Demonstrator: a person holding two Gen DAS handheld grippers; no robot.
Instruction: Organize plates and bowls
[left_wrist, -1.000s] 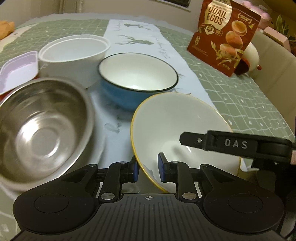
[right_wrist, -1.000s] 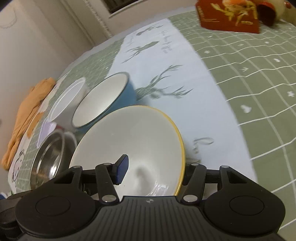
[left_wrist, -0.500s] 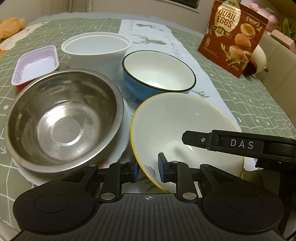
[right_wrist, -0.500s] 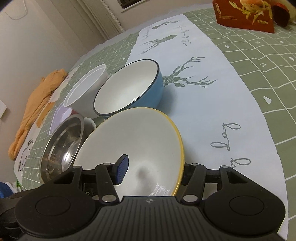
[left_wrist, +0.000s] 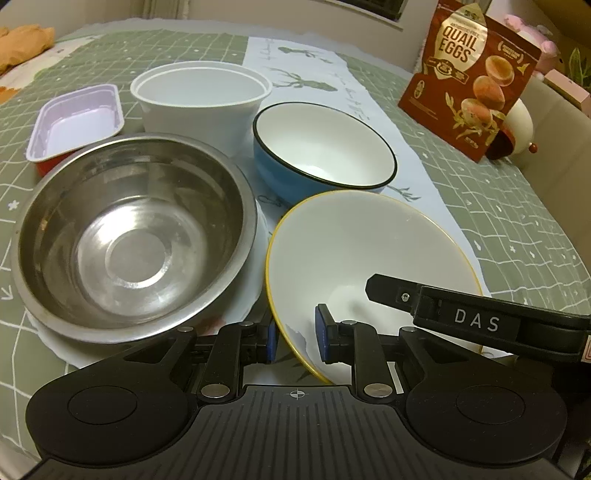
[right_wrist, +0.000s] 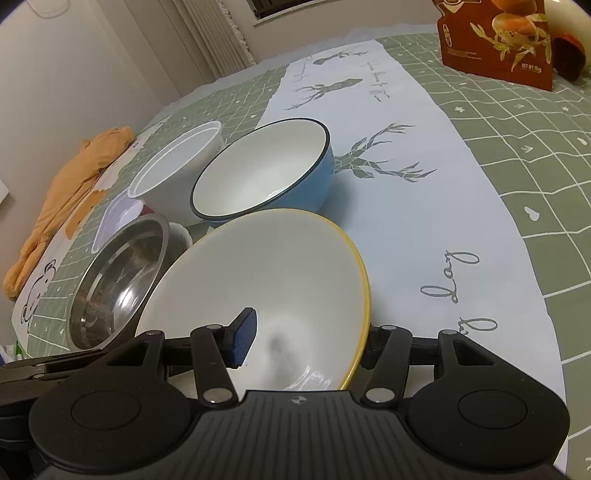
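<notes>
**Two grippers, one yellow-rimmed bowl**

Left wrist view first. The left gripper (left_wrist: 295, 338) has its blue pads on either side of the near rim of the yellow-rimmed bowl (left_wrist: 365, 254), one pad outside the wall and one inside, clamped on that rim. The bowl sits tilted, its mouth tipped away toward twelve o'clock. From four o'clock a black finger of the right gripper (left_wrist: 402, 295), the one lettered DAS, reaches in over the bowl's inside. At nine o'clock from the bowl, the steel bowl (left_wrist: 129, 240) rests on a white plate (left_wrist: 255, 295), and that looks like the stack being built. The blue bowl (left_wrist: 325, 155) is at twelve, just beside the yellow rim; the white tub (left_wrist: 199, 99) and lilac tray (left_wrist: 74, 122) are further out at ten and eleven. A quail egg bag (left_wrist: 469, 77) stands well apart at two.

Now the right wrist view. The right gripper (right_wrist: 306, 341) straddles the bowl's right edge: one blue pad inside the white surface, the other finger hidden behind the yellow rim, so a firm pinch I cannot confirm. The jaws stand fairly wide. A hold from two sides would steady such a wide, shallow bowl while it is tilted. An orange cloth (right_wrist: 70, 188) lies at ten o'clock on the green tablecloth (right_wrist: 535, 140).

My read: the bowl is being carried toward the steel bowl for nesting.
</notes>
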